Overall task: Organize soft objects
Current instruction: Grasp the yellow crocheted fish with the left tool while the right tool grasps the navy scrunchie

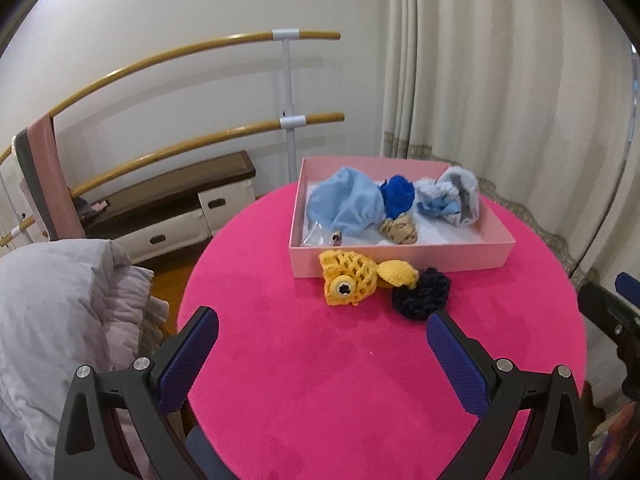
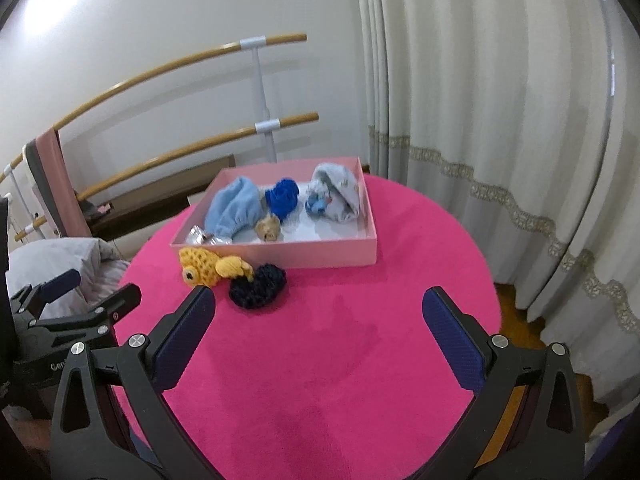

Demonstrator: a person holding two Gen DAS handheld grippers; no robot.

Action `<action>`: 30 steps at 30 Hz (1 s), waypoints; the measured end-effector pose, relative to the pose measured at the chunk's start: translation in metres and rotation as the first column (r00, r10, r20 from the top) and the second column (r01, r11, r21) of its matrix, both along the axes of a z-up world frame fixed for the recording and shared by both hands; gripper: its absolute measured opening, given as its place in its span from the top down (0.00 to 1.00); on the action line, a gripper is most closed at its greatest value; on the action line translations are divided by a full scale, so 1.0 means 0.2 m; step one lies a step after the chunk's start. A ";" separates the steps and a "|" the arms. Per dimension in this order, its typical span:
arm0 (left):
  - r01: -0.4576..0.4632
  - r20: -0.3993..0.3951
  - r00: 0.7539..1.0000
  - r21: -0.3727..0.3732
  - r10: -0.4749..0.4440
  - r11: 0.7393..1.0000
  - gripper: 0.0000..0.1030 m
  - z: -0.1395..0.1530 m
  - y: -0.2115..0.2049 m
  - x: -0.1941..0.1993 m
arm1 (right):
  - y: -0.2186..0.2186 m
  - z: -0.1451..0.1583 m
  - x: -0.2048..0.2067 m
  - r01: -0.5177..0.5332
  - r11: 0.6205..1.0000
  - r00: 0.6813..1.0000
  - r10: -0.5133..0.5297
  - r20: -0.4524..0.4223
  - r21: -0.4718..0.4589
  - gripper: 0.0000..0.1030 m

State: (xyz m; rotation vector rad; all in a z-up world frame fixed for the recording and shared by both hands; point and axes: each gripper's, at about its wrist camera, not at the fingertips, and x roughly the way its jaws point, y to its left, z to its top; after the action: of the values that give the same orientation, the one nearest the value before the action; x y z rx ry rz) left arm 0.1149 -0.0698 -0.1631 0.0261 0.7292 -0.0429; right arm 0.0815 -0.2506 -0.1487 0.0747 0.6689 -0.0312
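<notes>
A pink box (image 1: pixel 400 256) (image 2: pixel 280 254) stands at the far side of the round pink table (image 1: pixel 360 380) (image 2: pixel 340 360). Inside lie a light blue cloth (image 1: pixel 346 204) (image 2: pixel 234 208), a royal blue knit piece (image 1: pixel 396 194) (image 2: pixel 284 196), a beige scrunchie (image 1: pixel 400 230) (image 2: pixel 270 228) and a grey-blue cloth (image 1: pixel 452 196) (image 2: pixel 338 192). A yellow crochet fish (image 1: pixel 356 276) (image 2: pixel 208 268) and a dark navy crochet piece (image 1: pixel 420 292) (image 2: pixel 258 286) lie on the table against the box front. My left gripper (image 1: pixel 324 332) and right gripper (image 2: pixel 320 312) are open and empty, short of these two.
Wooden ballet bars (image 1: pixel 192 48) and a low cabinet (image 1: pixel 172 208) stand behind on the left. Grey bedding (image 1: pixel 60 300) lies beside the table's left edge. Cream curtains (image 2: pixel 500 120) hang on the right. The left gripper shows at the right wrist view's left edge (image 2: pixel 72 304).
</notes>
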 end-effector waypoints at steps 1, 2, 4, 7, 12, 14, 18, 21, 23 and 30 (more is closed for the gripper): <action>0.004 -0.013 1.000 -0.001 -0.004 1.000 0.00 -0.02 0.00 0.05 | 0.00 -0.02 0.03 -0.003 1.000 1.000 0.003 -0.012 0.001 0.00; 0.006 -0.026 1.000 -0.003 -0.006 1.000 0.00 -0.05 0.00 0.09 | 0.00 -0.04 0.05 -0.008 1.000 1.000 0.008 -0.025 0.003 0.00; 0.010 -0.045 0.999 -0.004 -0.010 1.000 0.00 -0.10 0.00 0.18 | -0.01 -0.09 0.12 -0.017 1.000 0.999 0.018 -0.051 0.010 0.00; 0.006 -0.078 0.997 0.008 -0.005 1.000 0.00 -0.19 0.00 0.31 | 0.01 -0.15 0.21 -0.031 0.999 0.996 0.033 -0.089 0.014 0.00; 0.006 -0.123 0.992 0.013 -0.004 1.000 0.00 -0.33 -0.01 0.53 | 0.05 -0.26 0.37 -0.070 0.998 0.986 0.070 -0.152 0.005 0.00; 0.016 -0.141 0.990 0.029 -0.012 0.999 0.00 -0.38 -0.01 0.61 | 0.06 -0.30 0.42 -0.079 0.997 0.981 0.079 -0.176 0.009 0.00; 0.022 -0.176 0.984 0.024 -0.017 0.999 0.00 -0.48 -0.03 0.77 | 0.06 -0.38 0.50 -0.084 0.996 0.974 0.086 -0.210 0.020 0.00; 0.030 -0.186 0.982 0.023 -0.026 0.999 0.00 -0.54 -0.04 0.84 | 0.04 -0.41 0.55 -0.084 0.995 0.971 0.092 -0.220 0.045 0.01; 0.045 -0.185 0.982 0.021 -0.040 0.999 0.01 -0.56 -0.05 0.88 | 0.04 -0.43 0.58 -0.092 0.994 0.969 0.102 -0.227 0.054 0.05; 0.077 -0.216 0.973 -0.031 -0.082 0.997 0.25 -0.64 -0.05 0.95 | 0.09 -0.48 0.68 -0.145 0.986 0.953 0.163 -0.254 0.087 0.16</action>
State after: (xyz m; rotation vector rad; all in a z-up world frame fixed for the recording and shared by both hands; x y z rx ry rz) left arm 0.3056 -0.0805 -0.2901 0.0296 0.9465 -0.1322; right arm 0.2170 -0.2328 -0.2454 0.0844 0.9377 0.1345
